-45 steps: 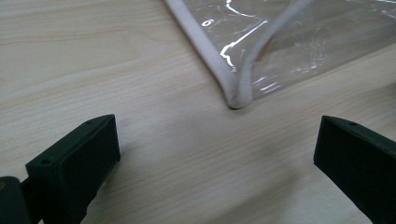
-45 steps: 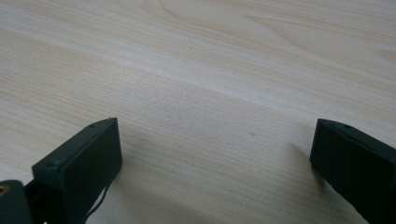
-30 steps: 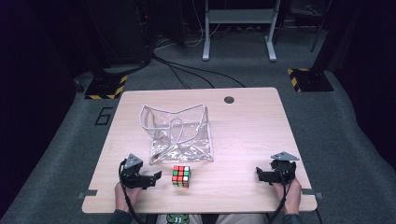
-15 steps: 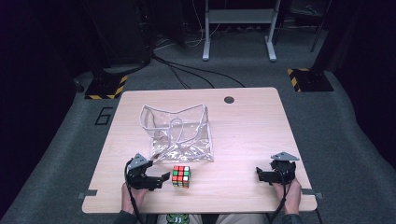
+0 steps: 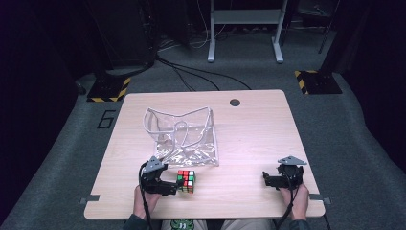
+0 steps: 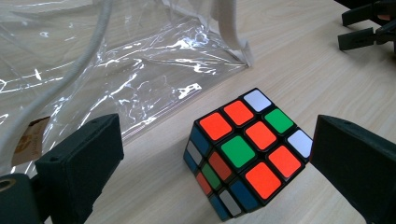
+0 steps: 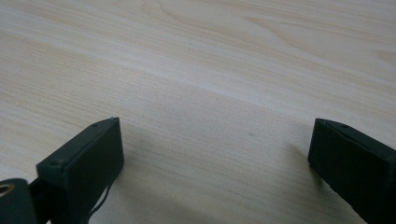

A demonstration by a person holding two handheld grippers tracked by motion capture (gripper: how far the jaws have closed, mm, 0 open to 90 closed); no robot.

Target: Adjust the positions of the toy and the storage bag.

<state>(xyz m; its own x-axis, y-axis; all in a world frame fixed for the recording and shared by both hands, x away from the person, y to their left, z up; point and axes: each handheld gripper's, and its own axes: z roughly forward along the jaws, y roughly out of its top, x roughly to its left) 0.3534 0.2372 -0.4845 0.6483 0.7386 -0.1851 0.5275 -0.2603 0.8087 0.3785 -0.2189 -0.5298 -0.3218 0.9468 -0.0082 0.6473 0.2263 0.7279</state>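
At the near edge of the counter point(image 5: 249, 143), the left hand-held gripper point(image 5: 173, 186) sits with its jaws spread wide on either side of a puzzle cube point(image 5: 186, 181), neither jaw touching it in the left gripper view, where the cube point(image 6: 247, 151) rests on the wood on its own, turned cornerwise between the two black blocks, its top face mostly orange-red with a green centre. Across the near edge, well apart from it, the right hand-held gripper point(image 5: 269, 180) lies low over bare wood with its jaws likewise parted and nothing between them, as the right gripper view of the counter point(image 7: 201, 70) shows. Just beyond the cube, a clear plastic bag point(image 5: 184, 136) with white cord handles point(image 6: 100, 32) stands slumped on the counter, its mouth gaping upward; its near bottom edge point(image 6: 154, 100) lies just beside the cube without covering it. The work in hand appears to be at its very start: the cube is framed for a pinch but not yet gripped or lifted, and the bag looks empty. If the cube is bound for the bag, closing, lifting and placing it are all still to come.
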